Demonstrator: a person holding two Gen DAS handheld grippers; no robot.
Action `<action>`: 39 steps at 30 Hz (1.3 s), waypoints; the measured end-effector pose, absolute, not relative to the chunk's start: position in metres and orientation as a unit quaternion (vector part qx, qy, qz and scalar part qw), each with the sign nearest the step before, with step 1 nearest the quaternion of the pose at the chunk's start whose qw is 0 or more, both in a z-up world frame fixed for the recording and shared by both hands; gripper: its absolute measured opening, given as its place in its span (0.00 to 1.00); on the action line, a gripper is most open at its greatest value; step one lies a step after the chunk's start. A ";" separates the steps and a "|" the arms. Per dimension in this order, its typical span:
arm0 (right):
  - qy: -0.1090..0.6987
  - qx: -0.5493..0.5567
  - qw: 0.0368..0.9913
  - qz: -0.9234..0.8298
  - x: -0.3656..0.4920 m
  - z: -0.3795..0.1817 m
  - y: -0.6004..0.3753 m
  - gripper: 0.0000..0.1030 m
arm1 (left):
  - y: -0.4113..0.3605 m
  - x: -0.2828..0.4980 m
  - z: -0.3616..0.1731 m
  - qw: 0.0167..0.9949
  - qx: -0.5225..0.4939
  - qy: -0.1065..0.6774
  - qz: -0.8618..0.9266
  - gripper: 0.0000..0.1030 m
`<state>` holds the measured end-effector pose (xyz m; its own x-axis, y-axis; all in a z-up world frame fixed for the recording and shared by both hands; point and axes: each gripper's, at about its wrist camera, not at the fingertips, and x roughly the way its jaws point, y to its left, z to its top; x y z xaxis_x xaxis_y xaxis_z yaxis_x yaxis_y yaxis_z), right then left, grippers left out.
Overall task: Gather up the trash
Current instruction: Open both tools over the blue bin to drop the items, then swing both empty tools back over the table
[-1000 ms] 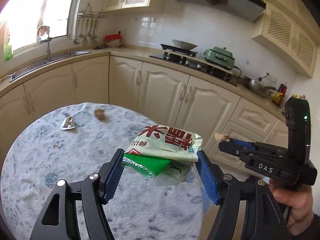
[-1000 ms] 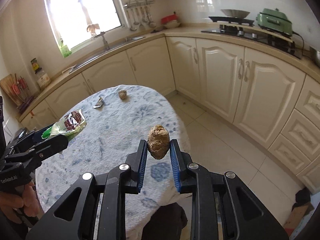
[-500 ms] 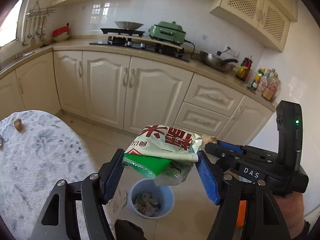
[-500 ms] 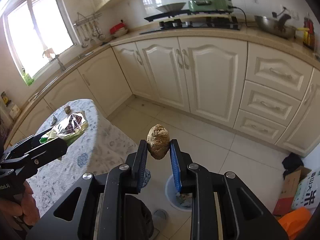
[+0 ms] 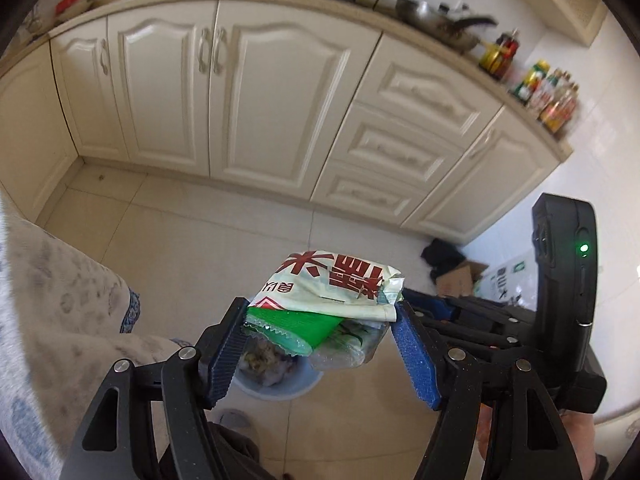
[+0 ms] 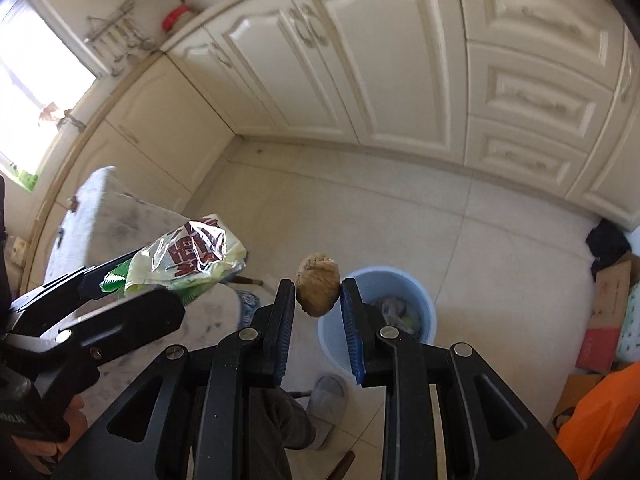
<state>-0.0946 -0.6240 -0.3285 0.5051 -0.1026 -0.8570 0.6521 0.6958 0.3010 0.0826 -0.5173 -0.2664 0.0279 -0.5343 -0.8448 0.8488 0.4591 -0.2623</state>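
Observation:
My left gripper is shut on a crumpled snack wrapper, white with red characters and a green part. It hangs above a light blue bin on the floor. My right gripper is shut on a brown crumpled paper ball, held just left of and above the blue bin, which has trash inside. The wrapper and left gripper also show in the right wrist view at left. The right gripper's body shows in the left wrist view.
The cloth-covered round table is at the left, with small scraps on its far end. Cream cabinets line the far wall. Cardboard and bags lie at the right. A slippered foot is below the bin.
Both grippers have swung away from the table and tilted down toward the floor. The blue bin is now right beneath them. Both holds are unchanged.

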 end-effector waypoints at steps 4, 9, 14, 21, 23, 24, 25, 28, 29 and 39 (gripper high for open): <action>0.456 0.334 0.785 -0.254 -0.103 -0.354 -0.638 0.48 | -0.556 0.088 -0.285 0.699 0.210 0.508 -0.458 0.77; 0.453 0.352 0.774 -0.267 -0.121 -0.360 -0.641 0.76 | -0.570 0.087 -0.281 0.717 0.224 0.485 -0.449 0.95; 0.438 0.362 0.769 -0.293 -0.132 -0.354 -0.638 1.00 | -0.569 0.083 -0.262 0.737 0.223 0.462 -0.441 0.99; 0.419 0.358 0.779 -0.300 -0.132 -0.324 -0.629 1.00 | -0.516 0.076 -0.223 0.766 0.186 0.425 -0.445 0.99; 0.412 0.351 0.786 -0.299 -0.128 -0.312 -0.623 1.00 | -0.508 0.078 -0.209 0.775 0.174 0.412 -0.446 0.99; 0.408 0.345 0.791 -0.298 -0.125 -0.304 -0.619 1.00 | -0.501 0.077 -0.204 0.778 0.168 0.407 -0.447 0.99; 0.404 0.341 0.795 -0.296 -0.122 -0.298 -0.616 1.00 | -0.493 0.074 -0.198 0.782 0.163 0.400 -0.448 0.99; 0.394 0.326 0.810 -0.288 -0.112 -0.277 -0.603 1.00 | -0.445 0.061 -0.183 0.798 0.147 0.378 -0.445 0.99; 0.391 0.322 0.814 -0.285 -0.108 -0.270 -0.598 1.00 | -0.423 0.054 -0.178 0.802 0.141 0.372 -0.445 0.99; 0.362 0.260 0.861 -0.245 -0.058 -0.201 -0.532 1.00 | -0.271 0.030 -0.130 0.858 0.087 0.322 -0.390 0.99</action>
